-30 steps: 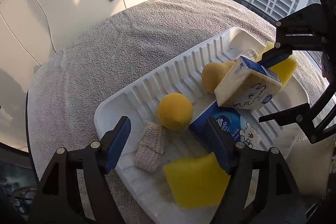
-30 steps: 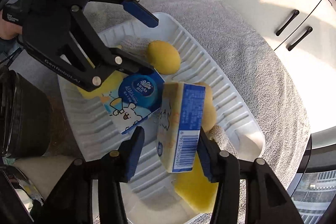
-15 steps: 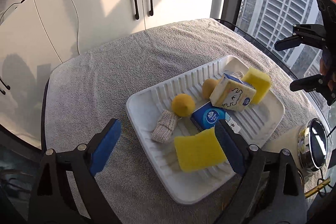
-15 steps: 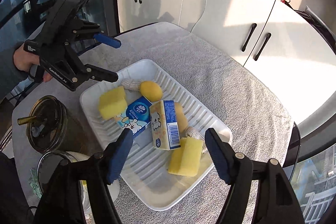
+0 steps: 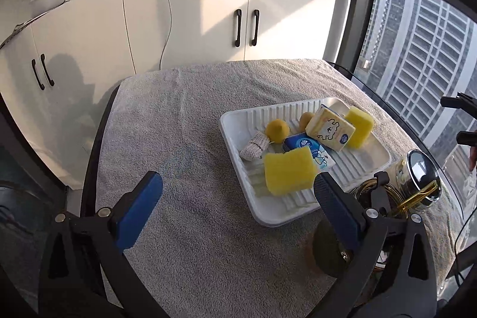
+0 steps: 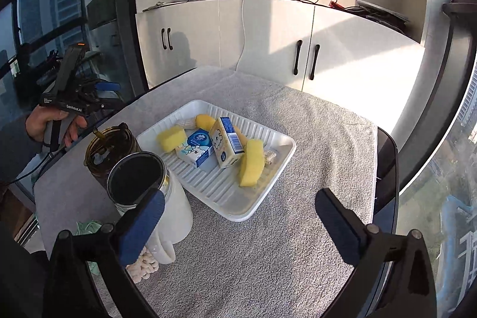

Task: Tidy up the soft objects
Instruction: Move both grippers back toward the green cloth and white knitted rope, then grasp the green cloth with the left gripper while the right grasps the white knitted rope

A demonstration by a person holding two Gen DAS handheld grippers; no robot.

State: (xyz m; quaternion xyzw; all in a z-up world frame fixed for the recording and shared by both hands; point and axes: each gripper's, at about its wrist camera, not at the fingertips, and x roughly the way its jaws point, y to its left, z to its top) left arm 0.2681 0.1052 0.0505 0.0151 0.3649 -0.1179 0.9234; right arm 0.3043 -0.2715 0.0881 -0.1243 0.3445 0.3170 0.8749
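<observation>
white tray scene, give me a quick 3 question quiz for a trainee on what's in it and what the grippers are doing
1. True or false: both the left gripper and the right gripper are open and hold nothing.
2. Multiple choice: what does the cream tissue pack lean against at its far side in the left wrist view? A) a yellow sponge B) the glass jar C) the cabinet
3. Fill in: the knitted cloth lies inside the white tray, next to a yellow ____.

Key: 1 true; 2 A; 3 ball
</observation>
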